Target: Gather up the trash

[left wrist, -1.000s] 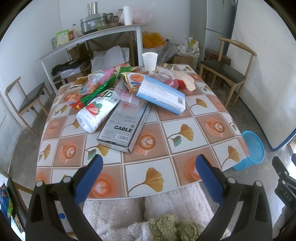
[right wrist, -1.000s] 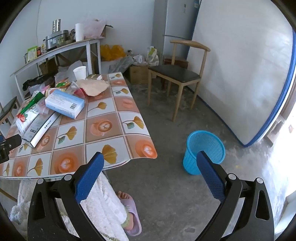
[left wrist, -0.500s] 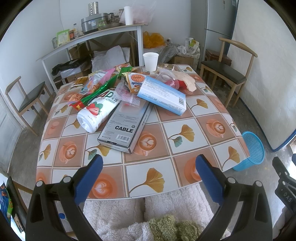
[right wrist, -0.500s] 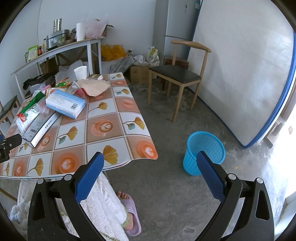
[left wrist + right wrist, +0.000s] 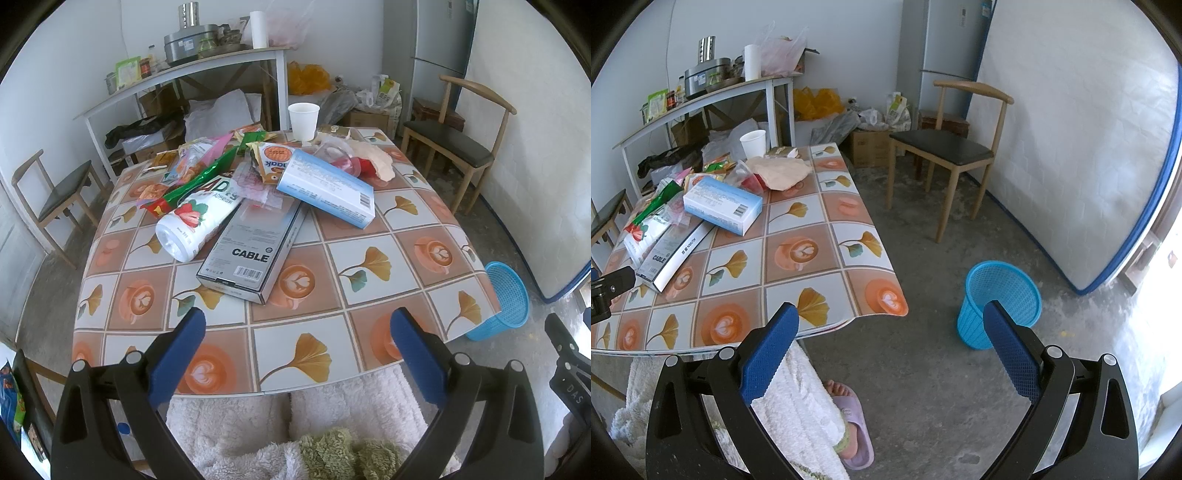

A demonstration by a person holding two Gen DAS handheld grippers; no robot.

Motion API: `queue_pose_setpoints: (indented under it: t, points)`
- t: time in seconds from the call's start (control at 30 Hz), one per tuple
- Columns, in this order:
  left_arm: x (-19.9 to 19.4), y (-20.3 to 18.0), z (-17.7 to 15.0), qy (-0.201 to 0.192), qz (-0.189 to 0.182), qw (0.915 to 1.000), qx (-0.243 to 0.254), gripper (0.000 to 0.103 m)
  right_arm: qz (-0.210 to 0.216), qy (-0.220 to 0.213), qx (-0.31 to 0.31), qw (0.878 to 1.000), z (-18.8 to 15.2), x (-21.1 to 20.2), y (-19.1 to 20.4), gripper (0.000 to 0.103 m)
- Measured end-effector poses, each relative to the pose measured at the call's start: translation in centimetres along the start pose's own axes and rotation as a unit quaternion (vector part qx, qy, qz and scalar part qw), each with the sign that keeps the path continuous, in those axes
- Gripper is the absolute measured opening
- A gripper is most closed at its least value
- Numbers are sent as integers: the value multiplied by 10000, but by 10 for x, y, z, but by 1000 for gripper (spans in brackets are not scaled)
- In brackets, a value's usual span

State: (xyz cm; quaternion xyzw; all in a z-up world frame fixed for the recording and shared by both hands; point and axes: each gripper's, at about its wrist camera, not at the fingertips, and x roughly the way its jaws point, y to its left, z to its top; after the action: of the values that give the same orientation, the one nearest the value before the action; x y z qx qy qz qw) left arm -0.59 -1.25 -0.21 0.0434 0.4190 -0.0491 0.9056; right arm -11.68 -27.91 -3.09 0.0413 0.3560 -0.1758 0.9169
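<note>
Left gripper (image 5: 295, 332): jaws spread wide, nothing between the blue pads (image 5: 177, 354). It hangs over the near edge of the patterned table (image 5: 369, 258), above the person's white fleece lap.

Right gripper (image 5: 890, 328): jaws likewise spread, empty. It is off the table's right corner, over bare concrete floor; a foot in a lilac slipper (image 5: 855, 439) shows at 6 o'clock.

Trash heap lies at 12 o'clock from the left gripper, mid-table to far side:
- grey box marked CABLE (image 5: 255, 243), nearest item, lying flat;
- white bottle with strawberry print (image 5: 195, 221) on its side, touching the box's left edge, at 11 o'clock;
- light blue carton (image 5: 325, 188) resting across the grey box's far end, at 12 to 1 o'clock;
- green and red wrapper (image 5: 192, 181) and mixed snack packets behind the bottle;
- white paper cup (image 5: 303, 116) upright at the far edge.

Blue mesh bin (image 5: 999, 302) stands on the floor right of the table, at 1 o'clock from the right gripper, just behind its right finger. Wooden chair (image 5: 953, 147) beyond the bin, by the white wall.
</note>
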Motion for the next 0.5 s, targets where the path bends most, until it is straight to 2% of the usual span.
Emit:
queue_pose_setpoints:
  t: [0.5]
  points:
    - [0, 0, 0, 6, -3, 10000, 3, 98, 0, 5, -7, 10000, 0, -4, 3, 95]
